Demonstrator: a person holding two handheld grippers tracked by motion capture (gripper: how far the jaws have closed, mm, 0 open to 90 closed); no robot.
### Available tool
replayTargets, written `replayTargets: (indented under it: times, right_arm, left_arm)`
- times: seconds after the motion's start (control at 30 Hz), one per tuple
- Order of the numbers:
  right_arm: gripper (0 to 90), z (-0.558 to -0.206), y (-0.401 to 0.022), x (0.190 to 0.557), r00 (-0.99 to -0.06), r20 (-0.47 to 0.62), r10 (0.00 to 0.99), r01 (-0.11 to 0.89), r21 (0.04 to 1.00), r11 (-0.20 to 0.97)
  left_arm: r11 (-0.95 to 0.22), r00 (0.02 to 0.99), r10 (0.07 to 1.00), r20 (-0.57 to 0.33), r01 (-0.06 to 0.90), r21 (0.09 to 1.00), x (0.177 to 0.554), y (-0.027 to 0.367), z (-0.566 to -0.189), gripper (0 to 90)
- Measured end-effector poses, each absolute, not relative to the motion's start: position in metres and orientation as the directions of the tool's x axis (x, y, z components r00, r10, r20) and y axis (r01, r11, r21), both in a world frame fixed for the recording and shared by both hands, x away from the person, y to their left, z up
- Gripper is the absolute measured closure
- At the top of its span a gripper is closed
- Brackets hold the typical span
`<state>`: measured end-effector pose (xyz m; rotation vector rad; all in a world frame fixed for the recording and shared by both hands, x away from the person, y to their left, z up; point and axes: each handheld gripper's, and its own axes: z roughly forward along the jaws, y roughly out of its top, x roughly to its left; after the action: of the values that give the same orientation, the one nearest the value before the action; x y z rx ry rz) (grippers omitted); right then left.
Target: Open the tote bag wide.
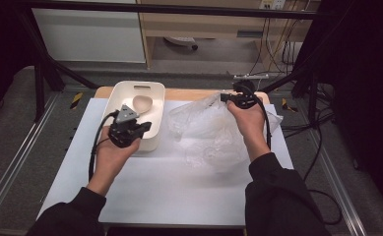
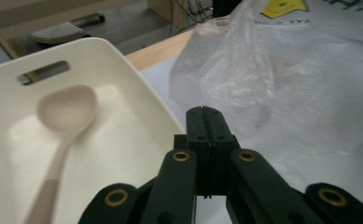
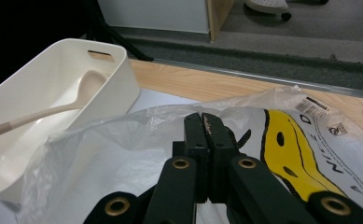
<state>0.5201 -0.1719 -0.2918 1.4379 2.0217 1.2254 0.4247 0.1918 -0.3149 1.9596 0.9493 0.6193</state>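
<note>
A cream bin [image 1: 155,98] stands at the table's back left with a beige spoon [image 1: 142,103] lying in it, bowl toward the far handle slot. My left gripper [image 1: 141,127] hovers over the bin's near right wall, shut with nothing between its pads. In the left gripper view the jaws [image 2: 206,114] meet above the bin's rim [image 2: 137,77], the spoon [image 2: 65,112] to their left. A crumpled clear plastic bag [image 1: 211,132] lies right of the bin. My right gripper [image 1: 224,97] is shut on the bag's raised far edge [image 3: 146,116].
The white sheet [image 1: 164,187] covers the wooden table [image 1: 189,93]; its near half is bare. The bag carries a yellow print and a barcode label [image 3: 317,106]. Black frame legs, cables and a grey floor lie past the table's far edge.
</note>
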Motion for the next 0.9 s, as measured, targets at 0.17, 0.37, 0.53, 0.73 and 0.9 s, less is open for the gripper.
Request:
replayTargets:
  times: [0.17, 0.37, 0.53, 0.73, 0.9]
  right_arm:
    - [90.0, -0.295, -0.167, 0.517, -0.427, 0.175, 0.887, 0.579, 0.807, 0.120]
    - [90.0, -0.299, -0.165, 0.516, -0.448, 0.167, 0.878, 0.586, 0.796, 0.148]
    - [90.0, -0.300, -0.163, 0.514, -0.461, 0.156, 0.874, 0.588, 0.791, 0.169]
    - [90.0, -0.299, -0.162, 0.513, -0.475, 0.152, 0.867, 0.587, 0.789, 0.184]
    - [90.0, -0.300, -0.164, 0.512, -0.480, 0.149, 0.865, 0.586, 0.788, 0.189]
  left_arm:
    - [-0.298, 0.529, 0.848, 0.042, 0.410, 0.862, 0.434, 0.220, -0.315, 73.8]
    - [-0.236, 0.483, 0.876, -0.001, 0.431, 0.871, 0.440, 0.238, -0.316, 48.8]
    - [-0.219, 0.459, 0.888, -0.013, 0.449, 0.866, 0.445, 0.245, -0.316, 28.1]
    - [-0.208, 0.462, 0.886, -0.044, 0.481, 0.852, 0.448, 0.253, -0.320, 15.3]
    - [-0.212, 0.463, 0.885, -0.043, 0.485, 0.848, 0.448, 0.257, -0.322, 10.2]
